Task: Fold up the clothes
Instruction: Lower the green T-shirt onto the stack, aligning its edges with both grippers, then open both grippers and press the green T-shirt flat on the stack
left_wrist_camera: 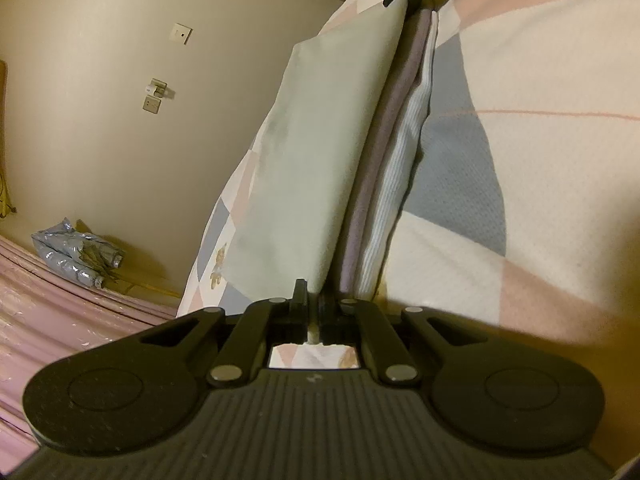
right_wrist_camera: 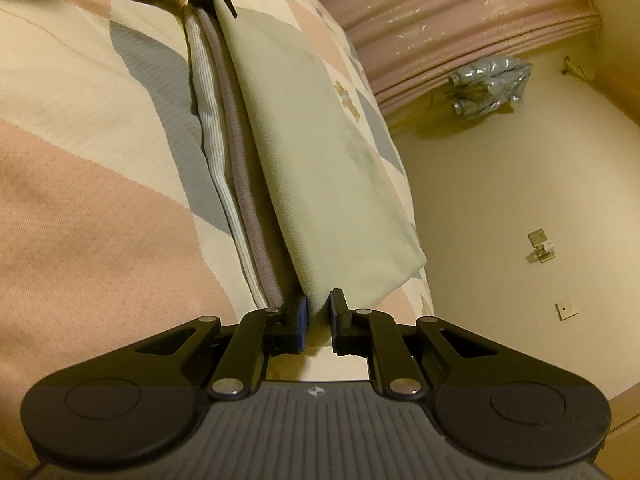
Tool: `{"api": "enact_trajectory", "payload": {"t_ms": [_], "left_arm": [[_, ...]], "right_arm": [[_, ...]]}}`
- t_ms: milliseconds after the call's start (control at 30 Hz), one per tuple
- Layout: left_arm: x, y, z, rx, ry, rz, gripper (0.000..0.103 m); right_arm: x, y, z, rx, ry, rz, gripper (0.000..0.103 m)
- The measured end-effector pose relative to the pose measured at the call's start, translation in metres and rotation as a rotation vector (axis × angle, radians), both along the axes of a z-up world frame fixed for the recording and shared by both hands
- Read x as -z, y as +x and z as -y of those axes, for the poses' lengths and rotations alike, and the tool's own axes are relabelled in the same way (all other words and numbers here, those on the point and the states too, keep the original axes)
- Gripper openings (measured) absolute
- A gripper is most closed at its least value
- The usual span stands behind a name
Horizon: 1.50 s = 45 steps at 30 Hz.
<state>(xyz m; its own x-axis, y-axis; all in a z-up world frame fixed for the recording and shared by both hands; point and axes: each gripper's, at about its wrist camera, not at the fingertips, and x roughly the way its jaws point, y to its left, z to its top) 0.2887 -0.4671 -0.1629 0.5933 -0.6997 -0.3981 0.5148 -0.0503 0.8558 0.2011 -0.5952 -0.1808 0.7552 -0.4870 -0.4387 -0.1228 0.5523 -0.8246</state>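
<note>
- The folded pale green cloth [right_wrist_camera: 320, 152] is lying on top of a stack on the checked pastel bedspread [right_wrist_camera: 88, 168], over folded mauve [right_wrist_camera: 244, 184] and white ribbed pieces [right_wrist_camera: 218, 160].
- My left gripper [left_wrist_camera: 314, 304] is clenching one corner of that green cloth.
- My right gripper [right_wrist_camera: 318, 316] is straddling the opposite corner, its jaws barely apart.
</note>
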Motion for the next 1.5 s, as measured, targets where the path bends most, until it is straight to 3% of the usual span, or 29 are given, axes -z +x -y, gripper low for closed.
{"api": "enact_trajectory", "payload": {"t_ms": [467,633,833,1067,1367,1500], "left_arm": [[-0.005,-0.006,-0.005,0.005,0.003,0.013,0.003],[-0.007,-0.005,-0.008,0.003,-0.008,0.005,0.002],[-0.005,-0.007,-0.011,0.006,-0.006,0.013,0.002],[-0.011,-0.004,-0.014,-0.028,-0.01,-0.005,0.005],[-0.041,-0.004,-0.05,-0.104,-0.142,-0.089,0.006],[-0.054,-0.011,-0.044,-0.109,-0.188,-0.136,0.006]], "right_arm": [[-0.004,-0.001,0.005,0.001,-0.003,0.019,0.012],[-0.011,0.0,0.007,0.005,0.024,0.014,0.006],[-0.021,-0.006,0.003,0.0,0.044,0.049,0.006],[-0.014,-0.006,0.005,0.018,0.056,0.02,0.007],[-0.03,-0.036,0.014,0.107,0.14,0.072,0.01],[-0.045,-0.036,0.005,0.094,0.219,0.121,0.01]]}}
